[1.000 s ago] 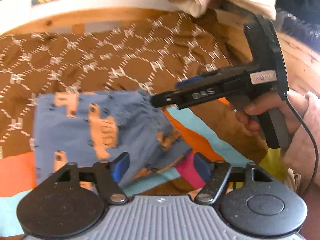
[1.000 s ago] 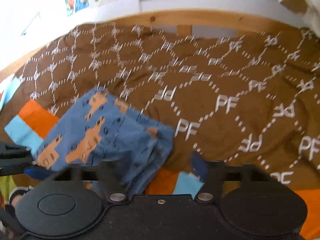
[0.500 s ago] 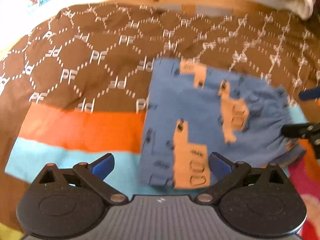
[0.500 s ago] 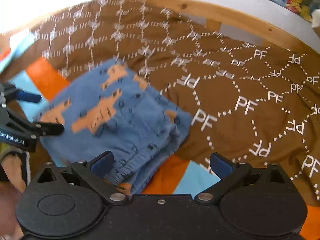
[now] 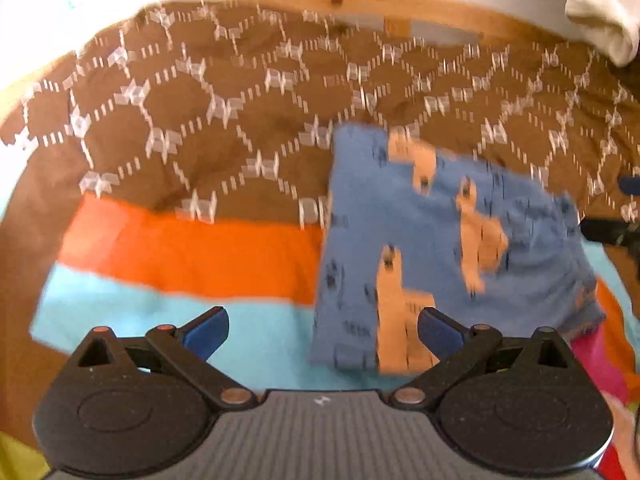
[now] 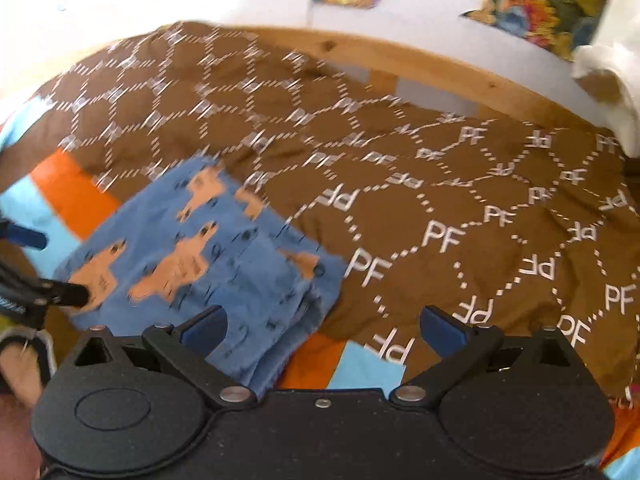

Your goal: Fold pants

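Note:
The blue pants [image 5: 436, 248] with orange animal prints lie folded into a small rectangle on the bed; they also show in the right wrist view [image 6: 200, 264]. My left gripper [image 5: 322, 330] is open and empty, above the pants' near left corner. My right gripper [image 6: 322, 326] is open and empty, above the pants' near right edge. The left gripper's fingertips [image 6: 68, 294] show at the left of the right wrist view, by the pants' left edge. The right gripper's fingertips [image 5: 600, 230] show at the far right of the left wrist view.
A brown blanket [image 6: 440, 184] with white PF pattern covers the bed, with orange [image 5: 188, 252] and light blue [image 5: 168, 320] patches near me. A wooden bed rail [image 6: 420, 64] runs along the back. A white cloth [image 5: 604, 28] hangs at the back right.
Both grippers have opened wide, let go of the pants and drawn back. The pants now lie folded flat on the blanket.

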`<state>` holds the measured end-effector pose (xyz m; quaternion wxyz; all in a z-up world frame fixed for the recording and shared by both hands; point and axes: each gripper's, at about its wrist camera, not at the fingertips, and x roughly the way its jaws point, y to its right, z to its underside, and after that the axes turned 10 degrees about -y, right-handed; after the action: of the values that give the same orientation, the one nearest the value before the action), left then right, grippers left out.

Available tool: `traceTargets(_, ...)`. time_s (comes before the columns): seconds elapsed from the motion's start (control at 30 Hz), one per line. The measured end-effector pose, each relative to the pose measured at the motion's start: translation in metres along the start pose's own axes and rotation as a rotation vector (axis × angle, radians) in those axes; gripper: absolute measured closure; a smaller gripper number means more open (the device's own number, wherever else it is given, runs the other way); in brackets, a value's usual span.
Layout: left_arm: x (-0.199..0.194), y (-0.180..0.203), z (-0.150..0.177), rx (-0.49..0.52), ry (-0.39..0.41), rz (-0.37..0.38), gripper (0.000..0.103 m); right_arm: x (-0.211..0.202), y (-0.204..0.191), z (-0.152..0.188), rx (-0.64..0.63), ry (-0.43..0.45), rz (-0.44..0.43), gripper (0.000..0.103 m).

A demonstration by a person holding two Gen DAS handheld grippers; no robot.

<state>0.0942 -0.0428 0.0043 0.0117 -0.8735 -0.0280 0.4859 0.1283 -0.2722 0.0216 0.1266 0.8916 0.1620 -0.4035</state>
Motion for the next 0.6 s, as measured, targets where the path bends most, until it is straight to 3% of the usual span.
traceTargets(0.13,-0.002,0.002,-0.023,0.038,0.084,-0.002,0.000,0.010,-0.011,-0.001,0.017,0.064,0.001,0.001)
traceTargets(0.3,0.021,0.024,-0.061,0.164,0.157,-0.017,0.000,0.026,-0.023,-0.001,0.004,0.124,0.028,0.001)
traceTargets(0.47,0.059,0.046,-0.081,0.251,0.156,-0.074,0.000,0.042,-0.017,-0.001,0.036,0.144,0.085,0.001)
traceTargets(0.53,0.077,0.047,-0.088,0.242,0.134,-0.104,0.000,0.049,-0.009,-0.001,0.058,0.138,0.116,0.001)
traceTargets(0.6,0.088,0.039,-0.095,0.185,0.111,-0.062,0.000,0.058,-0.002,0.002,0.061,0.137,0.164,0.001)
